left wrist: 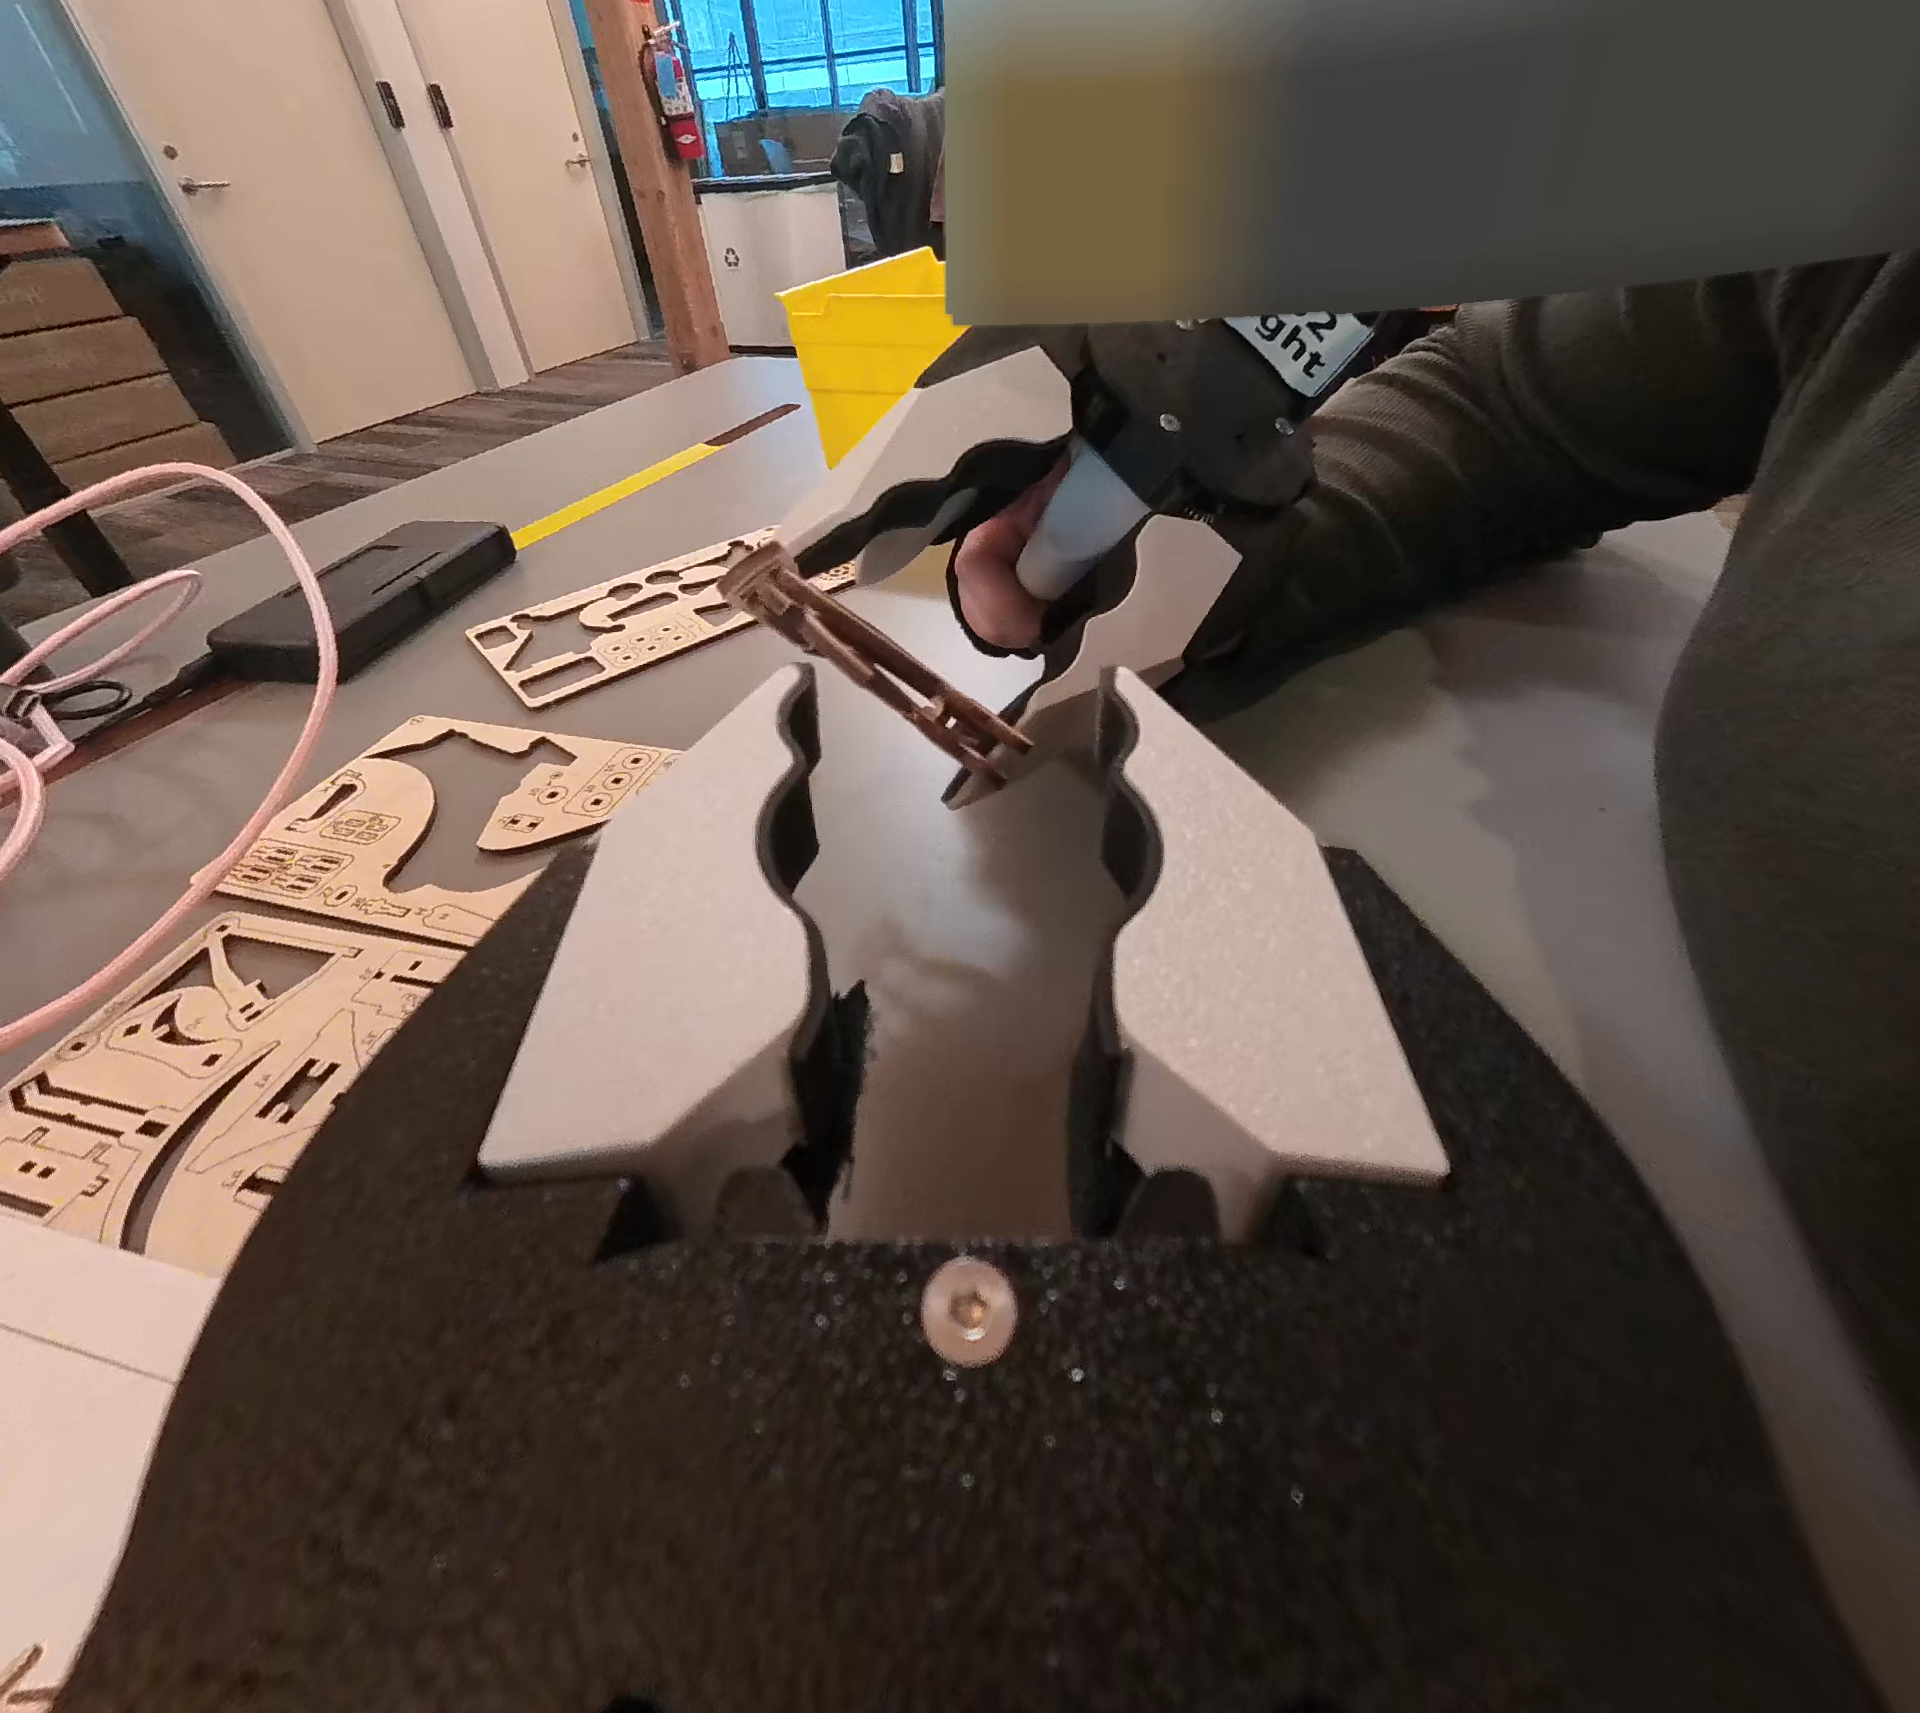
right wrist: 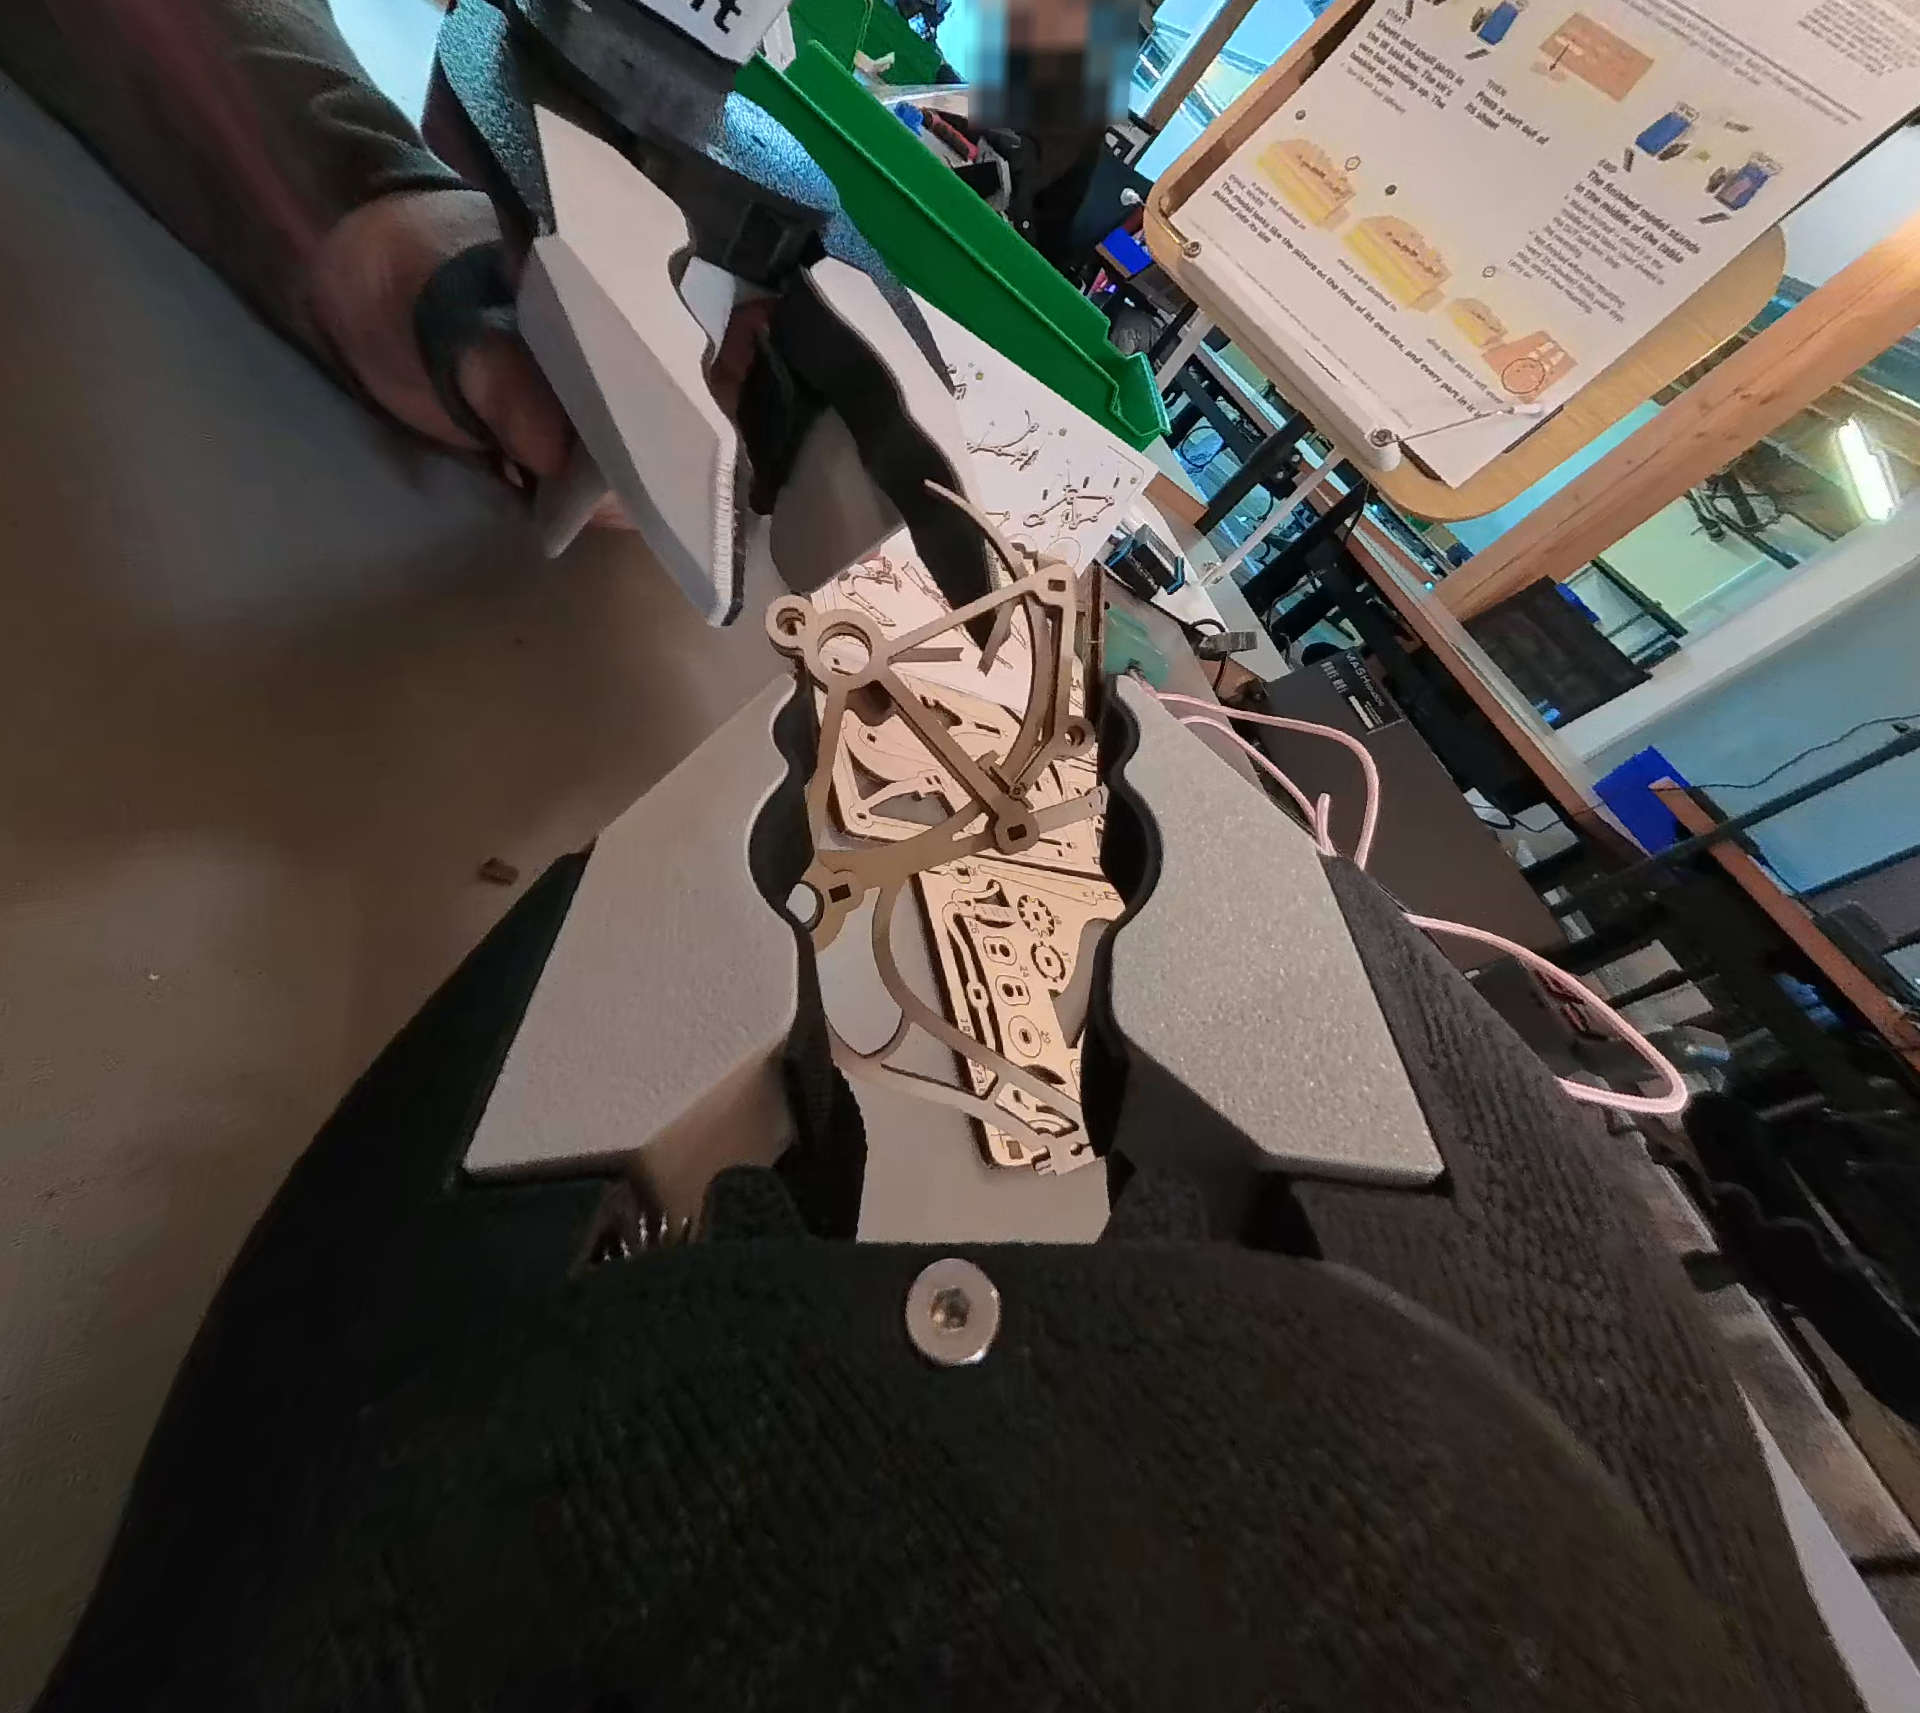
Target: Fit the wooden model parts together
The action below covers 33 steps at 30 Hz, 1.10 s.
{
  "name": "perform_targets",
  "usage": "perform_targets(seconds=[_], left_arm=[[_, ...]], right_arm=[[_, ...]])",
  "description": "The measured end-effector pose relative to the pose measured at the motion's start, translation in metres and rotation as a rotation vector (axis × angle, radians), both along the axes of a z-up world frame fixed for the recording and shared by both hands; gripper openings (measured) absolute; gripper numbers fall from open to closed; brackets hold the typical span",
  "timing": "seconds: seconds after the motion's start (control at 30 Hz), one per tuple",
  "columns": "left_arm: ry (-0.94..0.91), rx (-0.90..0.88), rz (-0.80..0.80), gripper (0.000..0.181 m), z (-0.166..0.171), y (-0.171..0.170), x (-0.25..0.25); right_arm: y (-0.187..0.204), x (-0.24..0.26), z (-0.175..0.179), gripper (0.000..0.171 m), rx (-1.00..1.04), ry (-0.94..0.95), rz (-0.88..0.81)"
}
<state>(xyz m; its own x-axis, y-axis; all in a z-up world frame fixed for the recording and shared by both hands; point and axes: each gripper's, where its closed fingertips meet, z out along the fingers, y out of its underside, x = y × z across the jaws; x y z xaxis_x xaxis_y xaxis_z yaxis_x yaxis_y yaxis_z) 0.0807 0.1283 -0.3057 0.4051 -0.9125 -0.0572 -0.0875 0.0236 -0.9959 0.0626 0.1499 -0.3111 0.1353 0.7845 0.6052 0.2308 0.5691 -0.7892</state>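
Note:
A wooden model part, an open frame of thin struts and arcs, sits gripped between the fingers of my right gripper. In the left wrist view the same part shows edge-on, dark, held off the table by the right gripper. My left gripper is open and empty, with its fingertips just short of the held part. It shows in the right wrist view at the upper left, above the part. Laser-cut wooden sheets lie flat on the grey table.
Another cut-out wooden sheet lies farther back. A black case and a pink cable are at the left. A yellow bin stands behind. A green bin and an instruction sheet on a stand show beyond. Both grippers' tips are close together, under 4 cm apart.

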Motion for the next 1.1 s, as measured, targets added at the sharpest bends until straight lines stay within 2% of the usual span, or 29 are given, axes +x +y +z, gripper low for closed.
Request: perform_targets(seconds=[0.3, 0.57, 0.8, 1.1], left_arm=[[0.051, 0.027, -0.025, 0.046, -0.005, -0.005, 0.005], [-0.029, -0.019, -0.007, 0.040, 0.003, 0.001, -0.002], [-0.124, -0.045, 0.030, 0.026, 0.012, 0.009, -0.014], [-0.110, -0.046, 0.015, 0.020, 0.011, 0.007, -0.012]], right_arm=[[-0.002, 0.001, -0.001, 0.053, -0.007, -0.006, 0.013], [0.000, 0.004, 0.000, 0.053, -0.016, 0.000, 0.006], [-0.002, 0.004, -0.001, 0.053, -0.034, 0.002, 0.021], [-0.011, 0.003, -0.002, 0.053, -0.124, 0.009, 0.103]])
